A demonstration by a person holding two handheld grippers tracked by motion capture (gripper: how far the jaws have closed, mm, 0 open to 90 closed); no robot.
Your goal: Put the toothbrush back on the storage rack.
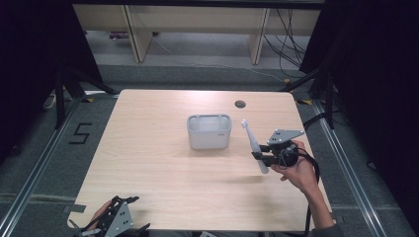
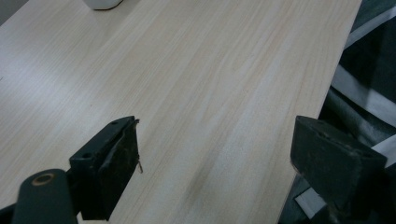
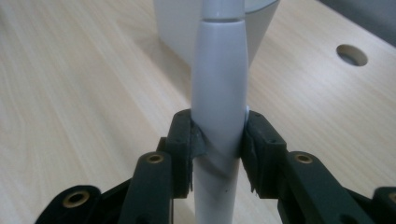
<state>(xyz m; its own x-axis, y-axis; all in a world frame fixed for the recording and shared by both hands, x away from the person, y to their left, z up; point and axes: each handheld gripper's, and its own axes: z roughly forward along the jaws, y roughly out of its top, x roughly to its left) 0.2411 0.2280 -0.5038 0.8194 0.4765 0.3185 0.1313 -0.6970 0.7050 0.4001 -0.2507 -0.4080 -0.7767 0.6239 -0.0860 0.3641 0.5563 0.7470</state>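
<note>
the right hand-held gripper (image 1: 259, 151) clamps a white electric toothbrush (image 1: 254, 145) near the worktop's (image 1: 158, 163) right edge, just right of a white holder (image 1: 209, 131); the left hand-held gripper (image 2: 215, 163) rests, jaws apart, at the near-left corner.

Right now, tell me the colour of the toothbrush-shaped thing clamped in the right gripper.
Pale grey-white plastic toothbrush; clearest in the right gripper view.

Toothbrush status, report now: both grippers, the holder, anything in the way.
Right gripper shut on electric toothbrush, raised, tilted, right of white holder. Left gripper open, idle at near table edge. Nothing between toothbrush and holder.
</note>
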